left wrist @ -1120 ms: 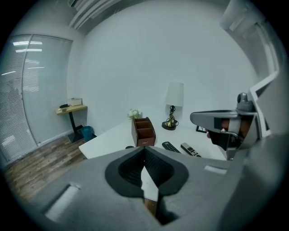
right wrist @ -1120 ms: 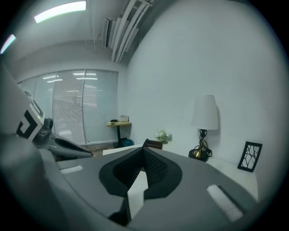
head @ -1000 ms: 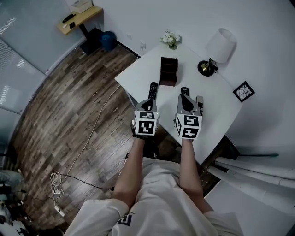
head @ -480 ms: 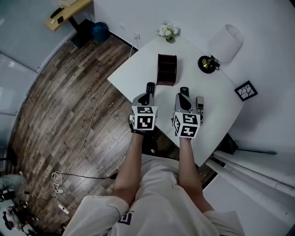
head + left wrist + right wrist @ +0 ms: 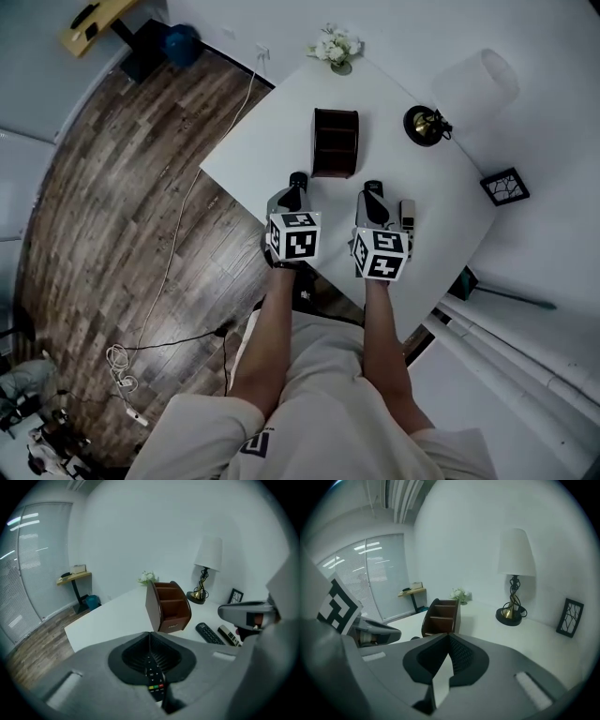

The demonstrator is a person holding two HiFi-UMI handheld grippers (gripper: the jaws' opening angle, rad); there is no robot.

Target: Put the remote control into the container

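On the white tabletop point(image 5: 253, 141), the brown container point(image 5: 335, 142) stands upper centre in the head view. The left gripper point(image 5: 150, 634), fingers nearly together on nothing, hangs over the black remote point(image 5: 155, 681); better to spread them wide first, then straddle its narrow width mid-length. The right gripper point(image 5: 449, 637) has its fingers closed, empty. The remote lies flat, buttons up, just lower left of the container, long axis running up-frame.

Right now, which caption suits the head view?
Left gripper and right gripper over a white table with a brown wooden container and black remote control.
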